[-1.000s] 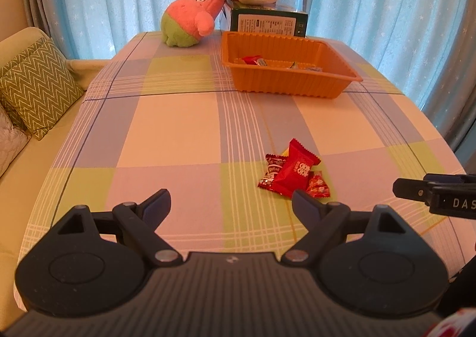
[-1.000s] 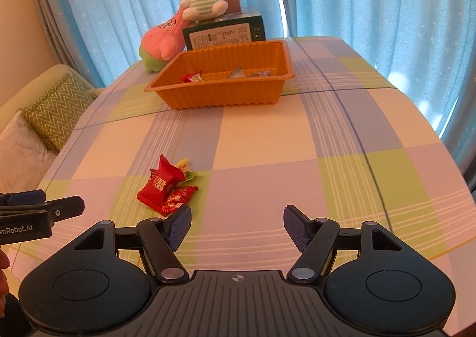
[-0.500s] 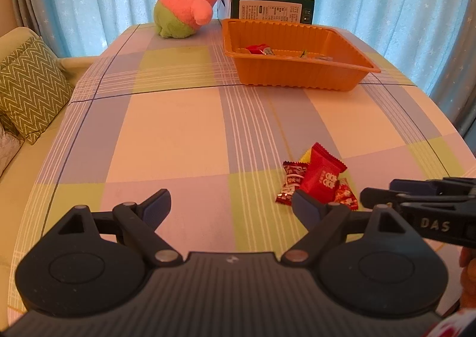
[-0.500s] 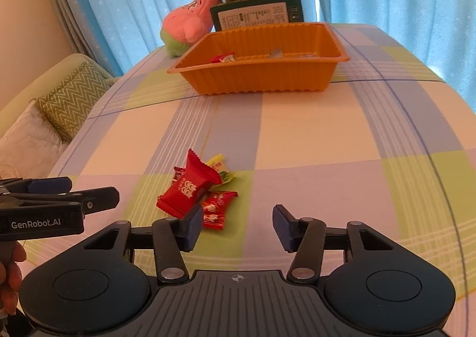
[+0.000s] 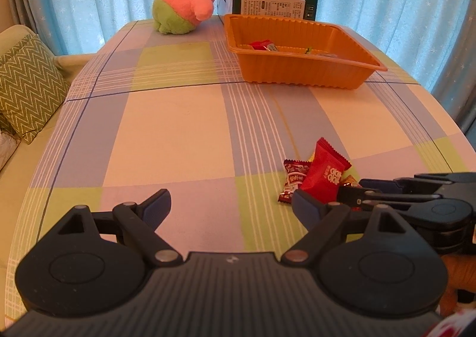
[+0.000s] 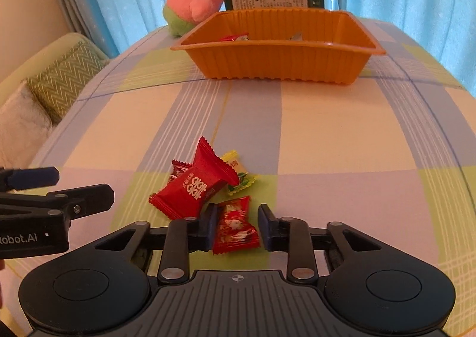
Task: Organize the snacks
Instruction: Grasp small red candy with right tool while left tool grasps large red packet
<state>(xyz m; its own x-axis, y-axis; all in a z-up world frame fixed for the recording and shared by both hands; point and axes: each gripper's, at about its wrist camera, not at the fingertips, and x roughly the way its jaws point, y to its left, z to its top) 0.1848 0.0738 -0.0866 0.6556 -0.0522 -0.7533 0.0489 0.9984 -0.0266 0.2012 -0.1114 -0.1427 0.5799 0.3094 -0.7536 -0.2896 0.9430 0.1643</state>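
From the left wrist, my left gripper (image 5: 230, 203) stands wide apart over the tablecloth (image 5: 166, 128); the snack pile (image 5: 315, 179) lies just beyond its right finger, the orange tray (image 5: 300, 66) far ahead.

From the right wrist, my right gripper (image 6: 235, 225) brackets a small red candy (image 6: 235, 225), jaws not clamped; the big red packet (image 6: 193, 186) sits ahead-left.

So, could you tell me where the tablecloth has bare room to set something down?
Free: the wide stretch between the orange tray and the candy pile, and left of the pile toward the sofa side. Crowded: around the pile, where the right gripper straddles a small red candy.
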